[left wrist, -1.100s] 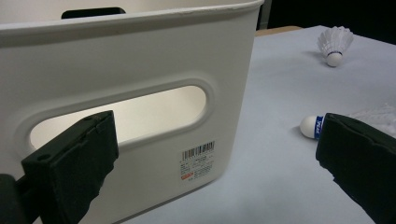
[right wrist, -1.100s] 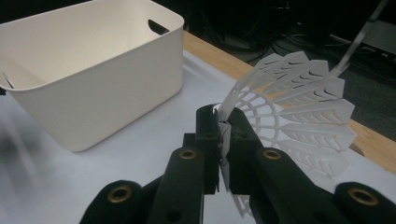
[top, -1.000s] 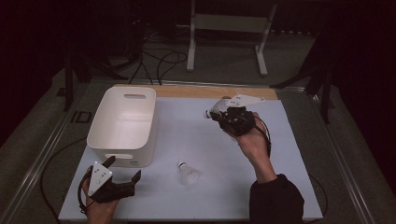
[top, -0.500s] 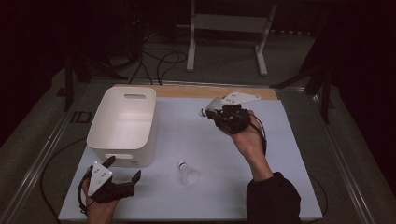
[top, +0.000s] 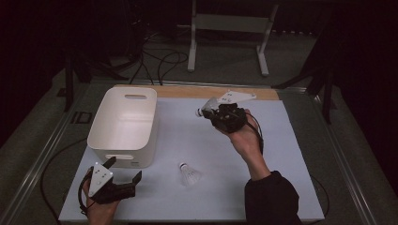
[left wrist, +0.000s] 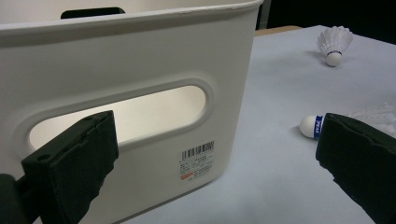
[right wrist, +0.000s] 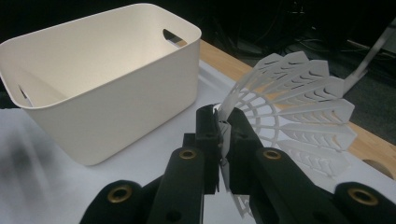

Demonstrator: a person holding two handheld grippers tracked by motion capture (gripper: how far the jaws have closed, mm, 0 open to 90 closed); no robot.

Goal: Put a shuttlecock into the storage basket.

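My right gripper (top: 217, 112) is held above the white sheet right of the bin, shut on the skirt of a white plastic shuttlecock (top: 207, 107). In the right gripper view the jaws pinch the slotted skirt (right wrist: 299, 102) edge-on, and the gripper (right wrist: 223, 123) faces the white bin (right wrist: 93, 102). A second shuttlecock (top: 188, 174) lies on its side on the sheet, cork toward the left. My left gripper (top: 124, 169) rests low at the front left, open and holding nothing. Its view has the bin's handle slot (left wrist: 121, 116) ahead and the lying shuttlecock's cork (left wrist: 310, 126) beside the right jaw.
The white bin (top: 124, 124) stands at the left of the white sheet (top: 281, 154). In the left gripper view another shuttlecock (left wrist: 334, 44) sits cork down farther off on the sheet. A wooden strip (top: 187, 91) edges the back. Cables and a stand (top: 225, 23) lie beyond.
My right gripper has drifted slightly left toward the bin, still holding the shuttlecock. The left gripper and the lying shuttlecock have not moved.
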